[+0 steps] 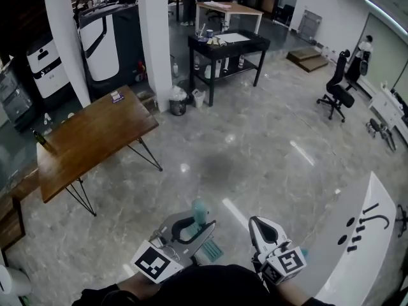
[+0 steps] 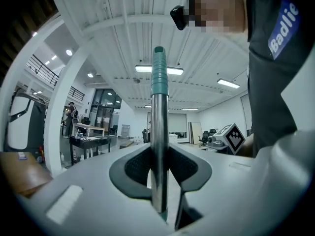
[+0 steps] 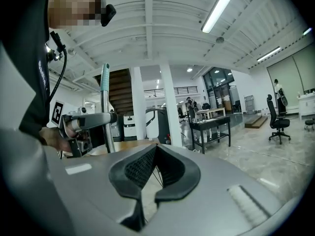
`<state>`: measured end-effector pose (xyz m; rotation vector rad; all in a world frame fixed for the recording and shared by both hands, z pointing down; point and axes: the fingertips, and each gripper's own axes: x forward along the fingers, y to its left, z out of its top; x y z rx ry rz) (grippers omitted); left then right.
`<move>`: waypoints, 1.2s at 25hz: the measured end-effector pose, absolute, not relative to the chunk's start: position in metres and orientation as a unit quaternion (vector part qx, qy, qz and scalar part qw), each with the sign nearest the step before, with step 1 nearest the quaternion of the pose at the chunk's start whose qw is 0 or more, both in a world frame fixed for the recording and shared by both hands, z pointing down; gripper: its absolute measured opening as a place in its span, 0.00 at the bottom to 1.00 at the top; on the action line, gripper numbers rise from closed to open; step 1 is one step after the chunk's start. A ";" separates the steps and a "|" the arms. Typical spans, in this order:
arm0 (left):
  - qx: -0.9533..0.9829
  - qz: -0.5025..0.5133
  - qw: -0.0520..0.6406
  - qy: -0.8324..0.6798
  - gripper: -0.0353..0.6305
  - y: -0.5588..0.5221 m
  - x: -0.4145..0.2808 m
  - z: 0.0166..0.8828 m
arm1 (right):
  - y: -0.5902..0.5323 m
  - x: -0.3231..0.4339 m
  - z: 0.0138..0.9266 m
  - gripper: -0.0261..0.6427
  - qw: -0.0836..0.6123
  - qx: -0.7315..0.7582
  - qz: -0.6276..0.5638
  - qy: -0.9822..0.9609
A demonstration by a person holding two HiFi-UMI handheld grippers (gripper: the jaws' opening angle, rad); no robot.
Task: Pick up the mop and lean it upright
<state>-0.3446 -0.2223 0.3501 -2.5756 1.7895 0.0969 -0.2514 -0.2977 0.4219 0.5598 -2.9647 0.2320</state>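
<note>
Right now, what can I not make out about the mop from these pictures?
- Lower end of the silver metal mop pole with teal grip: mostly hidden behind the left claw in the left gripper view and head view.
- Whether it touches the grey floor: same cause.
- On the brown wooden table, the small item: too small, head view.

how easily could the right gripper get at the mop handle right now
Probably yes: the mop handle stands close beside the right gripper, nothing between them, though that gripper's jaws look shut.
</note>
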 end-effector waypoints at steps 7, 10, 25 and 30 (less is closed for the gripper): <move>-0.818 0.019 0.002 0.574 0.22 -0.277 -0.397 0.360 | -0.349 -0.316 0.425 0.05 0.056 0.175 0.095 -0.978; -0.808 0.013 0.002 0.589 0.22 -0.306 -0.422 0.365 | -0.380 -0.347 0.430 0.05 0.051 0.153 0.097 -0.982; -0.714 0.001 -0.002 0.700 0.22 -0.513 -0.528 0.346 | -0.589 -0.446 0.428 0.05 0.056 0.018 0.109 -0.992; -0.708 0.016 0.007 0.706 0.22 -0.576 -0.562 0.339 | -0.662 -0.461 0.429 0.05 0.054 0.046 0.117 -0.991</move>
